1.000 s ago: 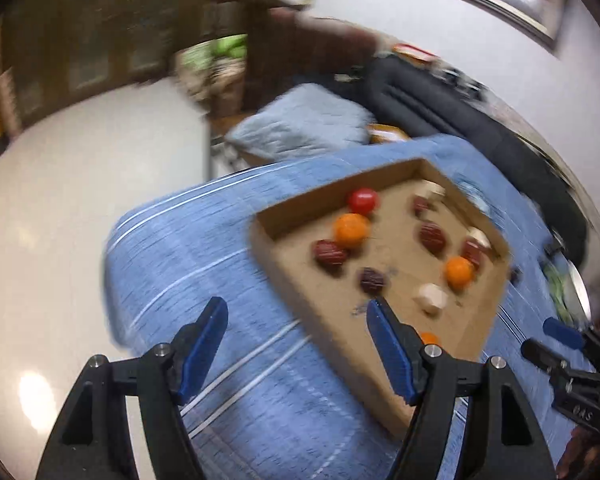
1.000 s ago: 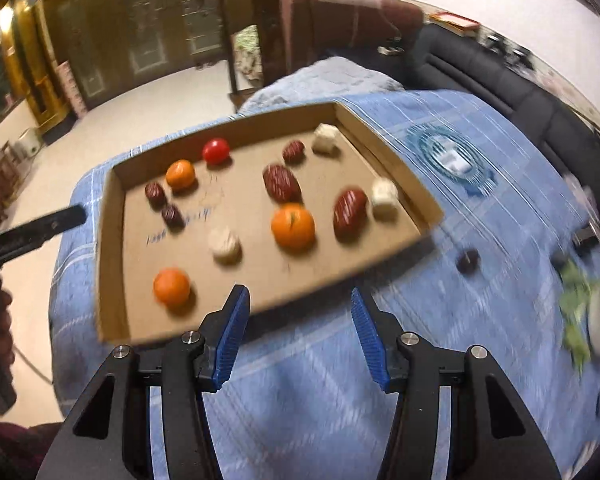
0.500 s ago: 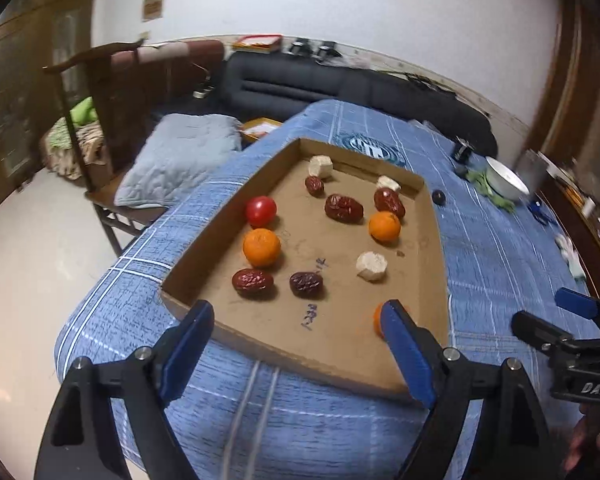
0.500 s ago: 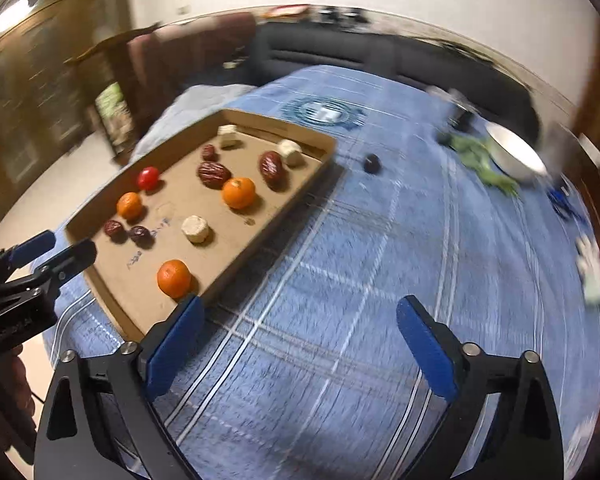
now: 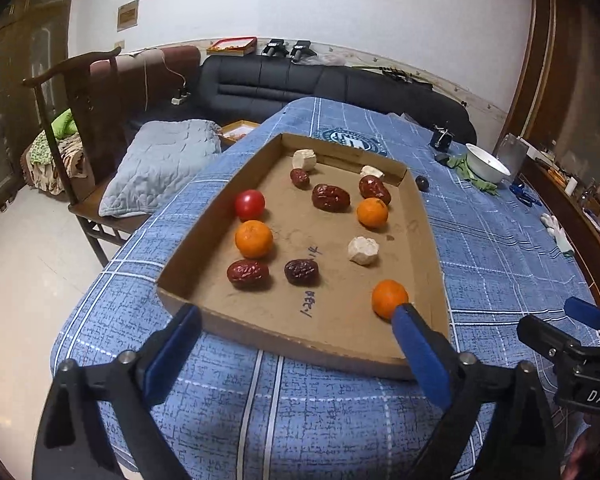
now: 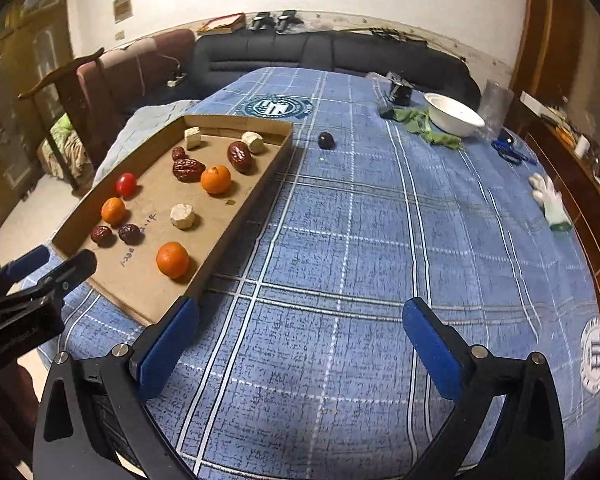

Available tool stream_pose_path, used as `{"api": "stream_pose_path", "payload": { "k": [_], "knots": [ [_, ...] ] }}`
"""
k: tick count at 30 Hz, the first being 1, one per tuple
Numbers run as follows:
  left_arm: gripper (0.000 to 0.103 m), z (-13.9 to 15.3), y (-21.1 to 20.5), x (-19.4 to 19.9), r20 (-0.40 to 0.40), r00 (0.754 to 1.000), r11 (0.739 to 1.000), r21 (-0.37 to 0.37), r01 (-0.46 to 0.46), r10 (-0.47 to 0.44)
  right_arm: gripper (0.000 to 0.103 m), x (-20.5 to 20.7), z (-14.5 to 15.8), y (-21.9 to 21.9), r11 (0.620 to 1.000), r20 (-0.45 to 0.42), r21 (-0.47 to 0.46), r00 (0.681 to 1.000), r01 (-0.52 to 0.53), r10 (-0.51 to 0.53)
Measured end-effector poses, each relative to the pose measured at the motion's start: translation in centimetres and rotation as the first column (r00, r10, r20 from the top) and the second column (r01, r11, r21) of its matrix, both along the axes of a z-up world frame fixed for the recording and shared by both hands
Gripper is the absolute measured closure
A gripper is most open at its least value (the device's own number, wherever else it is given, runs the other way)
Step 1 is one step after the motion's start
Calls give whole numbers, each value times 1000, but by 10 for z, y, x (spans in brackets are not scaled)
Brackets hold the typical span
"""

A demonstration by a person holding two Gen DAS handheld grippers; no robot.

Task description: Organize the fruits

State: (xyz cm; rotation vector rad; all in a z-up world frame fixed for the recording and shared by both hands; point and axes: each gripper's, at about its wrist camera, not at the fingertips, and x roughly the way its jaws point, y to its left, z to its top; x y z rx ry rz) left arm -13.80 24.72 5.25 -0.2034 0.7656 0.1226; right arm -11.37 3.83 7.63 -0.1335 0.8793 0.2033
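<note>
A shallow cardboard tray (image 5: 280,340) sits on the blue checked tablecloth. It holds three oranges (image 5: 254,239), a red tomato (image 5: 250,205), several dark red dates (image 5: 330,197) and three white chunks (image 5: 363,250). One dark round fruit (image 6: 325,140) lies on the cloth outside the tray's far right corner. My left gripper (image 5: 296,314) hovers at the tray's near edge; its jaws are opening and nothing is between them. Its right fingertip overlaps the nearest orange (image 5: 389,298) in the view. My right gripper (image 6: 300,306) stands open and holds nothing, over bare cloth to the right of the tray (image 6: 240,216).
A white bowl (image 6: 454,114) on green leaves (image 6: 428,126), blue scissors (image 6: 510,152) and a white glove (image 6: 550,196) lie at the table's far right. A wooden chair (image 5: 92,120) with a grey cushion and a black sofa stand beyond the left edge.
Both grippers' jaws have spread much wider. Both views have rolled to level. The right gripper has slid from in front of the tray to the cloth on its right.
</note>
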Motion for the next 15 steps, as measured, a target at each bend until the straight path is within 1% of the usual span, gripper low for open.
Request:
{"api": "stream_pose_path", "payload": {
  "k": [2, 6, 10, 15],
  "knots": [
    [3, -1, 0, -1, 5, 1000, 1000, -4, 14, -14, 0, -1, -2, -2, 1000, -13, 8, 1000, 13, -13],
    [1, -3, 4, -2, 12, 1000, 1000, 9, 9, -9, 0, -5, -4, -4, 999, -22, 29, 999, 40, -40],
    [0, -4, 8, -3, 15, 1000, 1000, 24, 8, -8, 0, -12, -2, -2, 999, -2, 14, 999, 48, -48],
    [0, -1, 4, -10, 51, 999, 998, 58, 16, -19, 0, -22, -1, 0, 998, 32, 15, 997, 64, -64]
  ]
}}
